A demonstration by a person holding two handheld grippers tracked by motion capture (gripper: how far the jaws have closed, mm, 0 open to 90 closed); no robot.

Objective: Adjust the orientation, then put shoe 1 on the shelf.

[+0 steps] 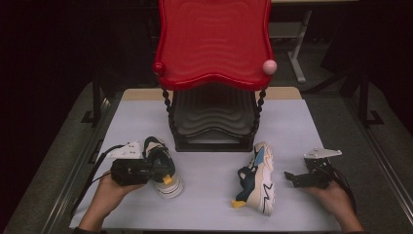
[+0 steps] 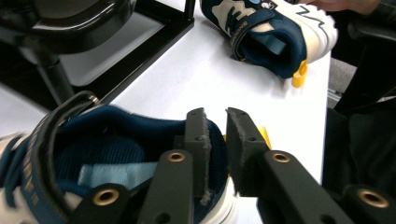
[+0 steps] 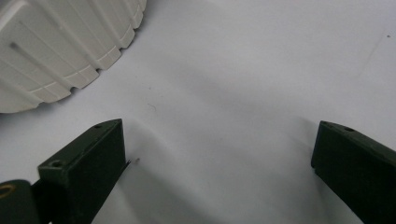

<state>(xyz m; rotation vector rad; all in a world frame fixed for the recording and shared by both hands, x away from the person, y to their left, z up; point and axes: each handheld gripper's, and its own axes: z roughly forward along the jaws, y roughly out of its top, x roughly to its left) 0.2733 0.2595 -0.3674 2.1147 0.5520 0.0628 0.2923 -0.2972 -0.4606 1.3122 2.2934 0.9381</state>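
My left gripper [image 2: 215, 122] is clenched on the heel collar of the near shoe [image 1: 163, 168], one jaw inside the opening and one outside; the shoe stands upright at the table's [image 1: 209, 214] front left. My right gripper [image 1: 292, 178] is released, jaws wide over bare table, just right of the second shoe [image 1: 258, 178], which lies on its side, sole toward it. Behind both stands the red rack [image 1: 214, 44].

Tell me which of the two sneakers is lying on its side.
The sneaker on the right, in front of the red rack: it is tipped over, its white sole facing the right tongs. The other sneaker stands upright, gripped at its heel collar by the left tongs.
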